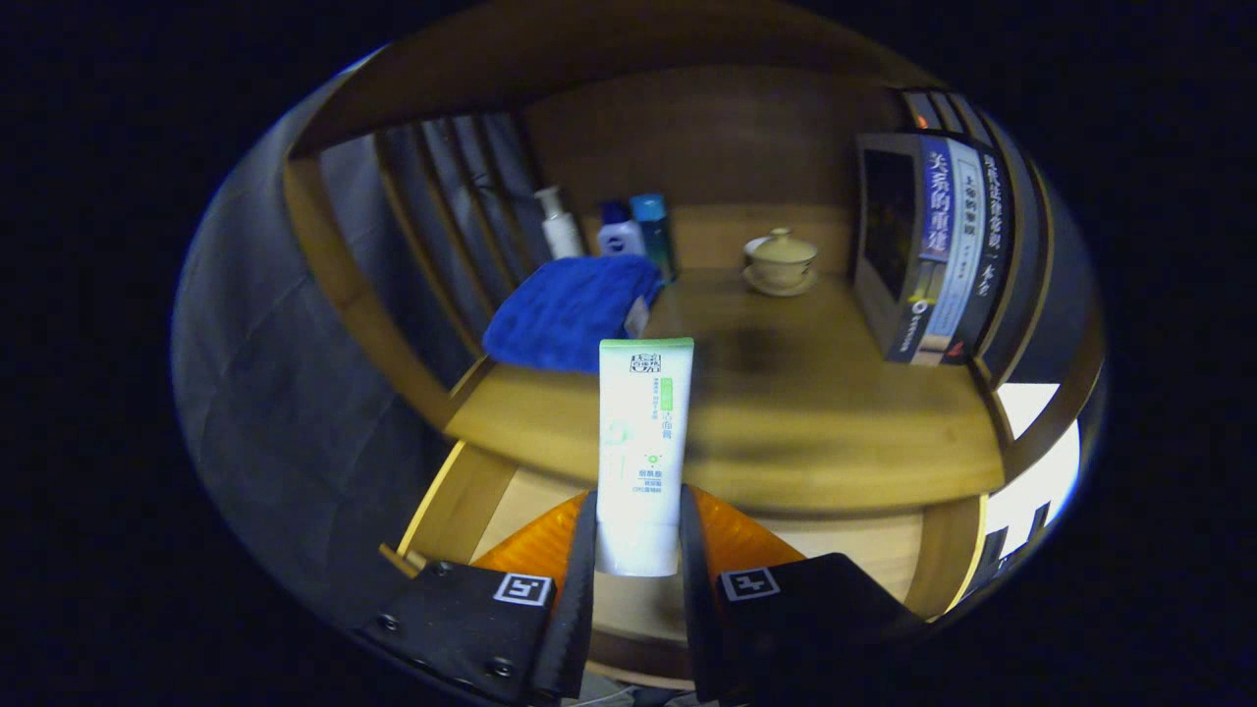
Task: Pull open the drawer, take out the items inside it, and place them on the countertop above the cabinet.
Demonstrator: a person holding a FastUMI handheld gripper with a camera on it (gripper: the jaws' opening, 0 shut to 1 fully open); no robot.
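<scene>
A white tube with a green top band (643, 442) stands upright between my fingers, and my gripper (638, 550) is shut on its lower end. It hangs above the pulled-out wooden drawer (452, 501), whose light inner floor shows below and behind the fingers. Just beyond the tube lies the wooden countertop (825, 412) of the cabinet, its front edge level with the tube's middle.
On the countertop, a folded blue towel (570, 309) lies back left, with a white pump bottle (560, 226) and two blue bottles (633, 231) behind it. A lidded ceramic cup on a saucer (781, 260) sits at the back. Upright books (943, 255) stand right.
</scene>
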